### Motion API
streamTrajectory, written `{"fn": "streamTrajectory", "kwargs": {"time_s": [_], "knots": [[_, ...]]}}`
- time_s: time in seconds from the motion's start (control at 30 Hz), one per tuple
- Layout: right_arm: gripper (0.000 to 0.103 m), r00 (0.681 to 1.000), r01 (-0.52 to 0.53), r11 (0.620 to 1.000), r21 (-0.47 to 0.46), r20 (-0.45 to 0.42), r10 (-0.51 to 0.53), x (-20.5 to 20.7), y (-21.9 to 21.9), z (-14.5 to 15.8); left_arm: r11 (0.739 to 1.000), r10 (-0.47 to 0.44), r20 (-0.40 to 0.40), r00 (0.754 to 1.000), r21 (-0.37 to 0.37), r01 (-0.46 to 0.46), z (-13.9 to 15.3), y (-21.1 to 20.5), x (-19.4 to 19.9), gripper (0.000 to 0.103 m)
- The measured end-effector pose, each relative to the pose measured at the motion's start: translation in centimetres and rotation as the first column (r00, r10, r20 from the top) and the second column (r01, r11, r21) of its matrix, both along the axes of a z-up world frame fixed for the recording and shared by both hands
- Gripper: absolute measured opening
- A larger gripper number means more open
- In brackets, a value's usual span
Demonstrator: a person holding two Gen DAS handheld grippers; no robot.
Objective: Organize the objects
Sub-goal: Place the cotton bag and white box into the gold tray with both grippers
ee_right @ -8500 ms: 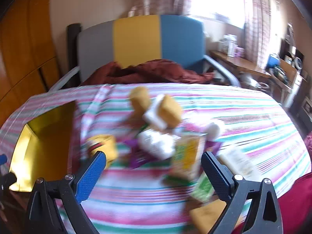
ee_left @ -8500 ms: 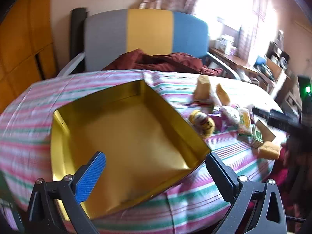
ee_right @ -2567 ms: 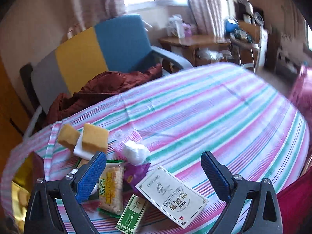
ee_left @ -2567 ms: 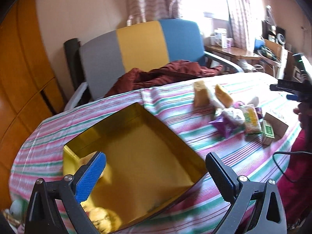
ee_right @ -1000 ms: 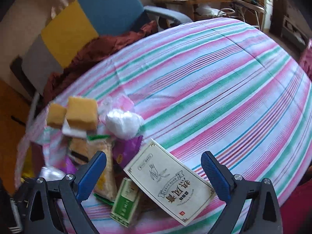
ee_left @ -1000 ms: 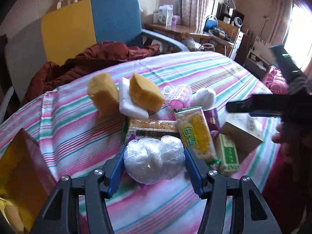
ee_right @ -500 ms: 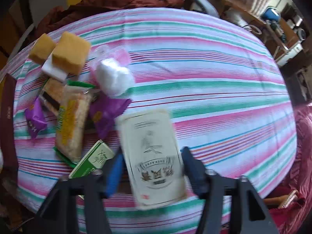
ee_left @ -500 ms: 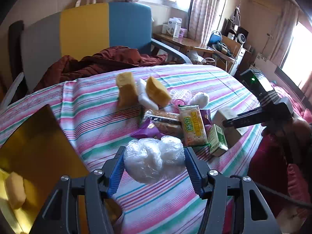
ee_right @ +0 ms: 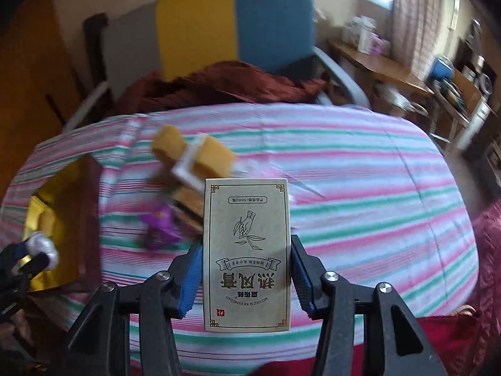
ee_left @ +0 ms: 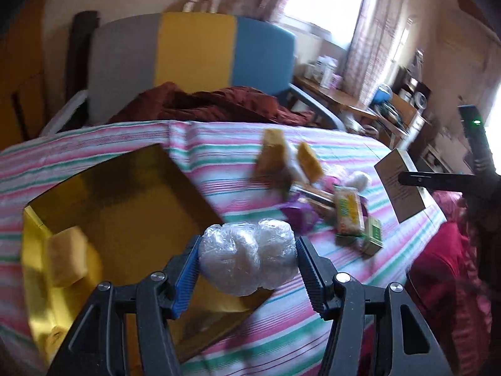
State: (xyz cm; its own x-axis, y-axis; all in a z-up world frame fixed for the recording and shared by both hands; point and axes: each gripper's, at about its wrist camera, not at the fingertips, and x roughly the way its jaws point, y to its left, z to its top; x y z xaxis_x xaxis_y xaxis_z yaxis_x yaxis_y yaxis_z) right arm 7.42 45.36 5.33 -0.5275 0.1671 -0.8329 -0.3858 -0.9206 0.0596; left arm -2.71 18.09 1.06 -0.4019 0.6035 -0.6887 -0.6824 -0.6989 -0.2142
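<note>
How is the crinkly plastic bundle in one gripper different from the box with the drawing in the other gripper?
The plastic-wrapped bundle is round, lumpy and see-through white; the cream box is flat, straight-edged and printed with a hand drawing and writing. The bundle sits in the left gripper right above the gold tray; the box sits in the right gripper above the striped tablecloth, away from the tray. Both are squeezed between two pads and lifted off the table.

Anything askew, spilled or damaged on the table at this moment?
Nothing spilled or damaged. The snack pile lies jumbled on the striped cloth, and the gold box sits turned at an angle to the table edge. Blur hides finer detail.
</note>
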Motion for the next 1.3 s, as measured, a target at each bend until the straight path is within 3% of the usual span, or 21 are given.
{"fn": "streamTrajectory", "kwargs": {"time_s": [0.23,0.57,0.67,0.77,0.83,0.87,1.03,1.3], "knots": [[0.051,0.973,-0.228,0.972,-0.062,-0.03,0.227,-6.9,-10.6,-0.5,0.986,0.169,0.017,0.986,0.003,-0.169,-0.9,-7.4,-2.6,0.06],[0.051,0.915,-0.399,0.909,-0.118,0.006,0.403,-13.5,-19.0,-3.1,0.943,0.331,0.029,0.943,-0.048,-0.329,-3.3,-14.7,-4.8,0.061],[0.051,0.904,-0.42,0.901,-0.105,0.036,0.426,-16.3,-20.4,-4.3,0.928,0.369,0.033,0.929,-0.069,-0.366,-4.0,-16.0,-5.1,0.066],[0.053,0.92,-0.388,0.917,-0.089,0.017,0.391,-18.8,-20.6,-4.6,0.915,0.401,0.04,0.915,-0.068,-0.397,-4.4,-17.1,-5.2,0.077],[0.067,0.941,-0.339,0.938,-0.073,-0.004,0.34,-19.9,-20.2,-4.5,0.905,0.424,0.032,0.905,-0.061,-0.421,-4.3,-17.7,-5.0,0.083],[0.072,0.945,-0.325,0.943,-0.066,-0.006,0.326,-20.1,-20.1,-4.5,0.901,0.432,0.028,0.902,-0.055,-0.43,-4.2,-18.0,-5.0,0.083],[0.076,0.938,-0.347,0.936,-0.051,-0.003,0.348,-18.4,-20.5,-5.1,0.885,0.463,-0.012,0.886,-0.051,-0.463,-3.6,-18.4,-4.6,0.087],[0.085,0.927,-0.374,0.926,0.039,0.008,0.374,-14.8,-23.2,-5.7,0.883,0.459,-0.109,0.882,-0.05,-0.466,-2.0,-16.9,-2.4,0.097]]}}
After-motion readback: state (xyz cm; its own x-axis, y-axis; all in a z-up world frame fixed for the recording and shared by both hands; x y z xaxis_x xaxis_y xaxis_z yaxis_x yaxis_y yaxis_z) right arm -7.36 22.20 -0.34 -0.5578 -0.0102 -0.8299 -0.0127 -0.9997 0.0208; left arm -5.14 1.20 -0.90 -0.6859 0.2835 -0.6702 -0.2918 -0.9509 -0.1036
